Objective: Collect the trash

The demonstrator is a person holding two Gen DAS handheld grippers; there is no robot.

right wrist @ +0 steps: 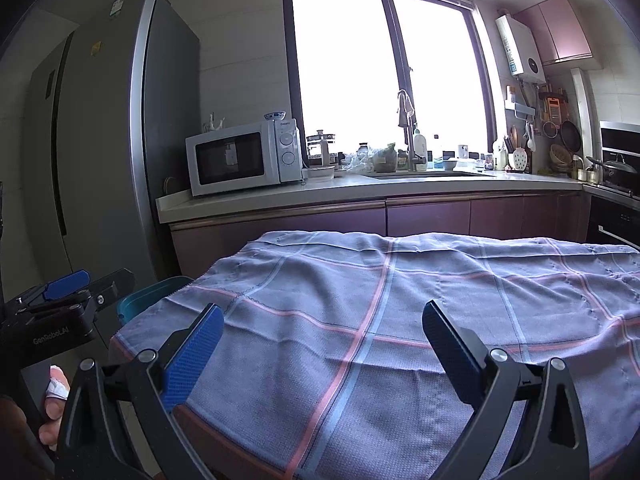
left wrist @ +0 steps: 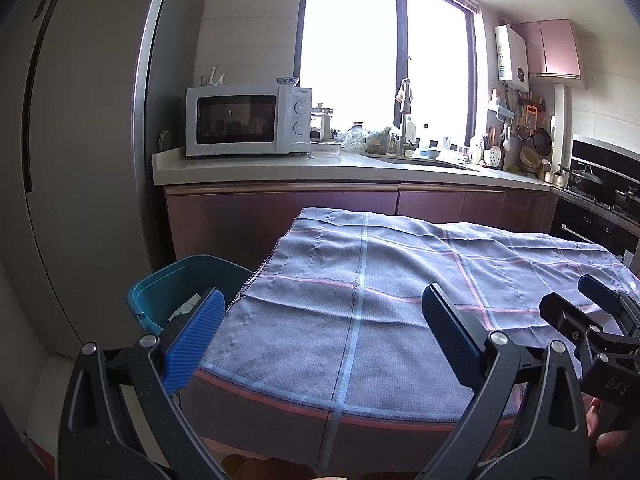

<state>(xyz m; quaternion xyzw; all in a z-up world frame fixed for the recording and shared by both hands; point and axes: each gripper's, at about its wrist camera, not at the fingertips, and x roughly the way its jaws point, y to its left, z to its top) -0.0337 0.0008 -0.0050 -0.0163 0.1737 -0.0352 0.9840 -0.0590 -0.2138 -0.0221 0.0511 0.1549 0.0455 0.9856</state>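
Observation:
A teal bin (left wrist: 172, 286) stands on the floor left of the table, with pale paper scraps inside; in the right wrist view only its rim (right wrist: 148, 294) shows past the cloth. A table under a grey-blue checked cloth (left wrist: 400, 300) fills the foreground, and I see no trash on the cloth (right wrist: 400, 320). My left gripper (left wrist: 320, 336) is open and empty over the table's near left edge. My right gripper (right wrist: 322, 346) is open and empty over the near edge, to the right of the left one. Each gripper shows in the other's view, the right one (left wrist: 600, 320) and the left one (right wrist: 68, 304).
A tall grey fridge (left wrist: 80, 140) stands at the left. Beyond the table runs a kitchen counter (left wrist: 320, 166) with a white microwave (left wrist: 248, 120), a sink tap and clutter. A stove with pans (left wrist: 600, 188) is at the right.

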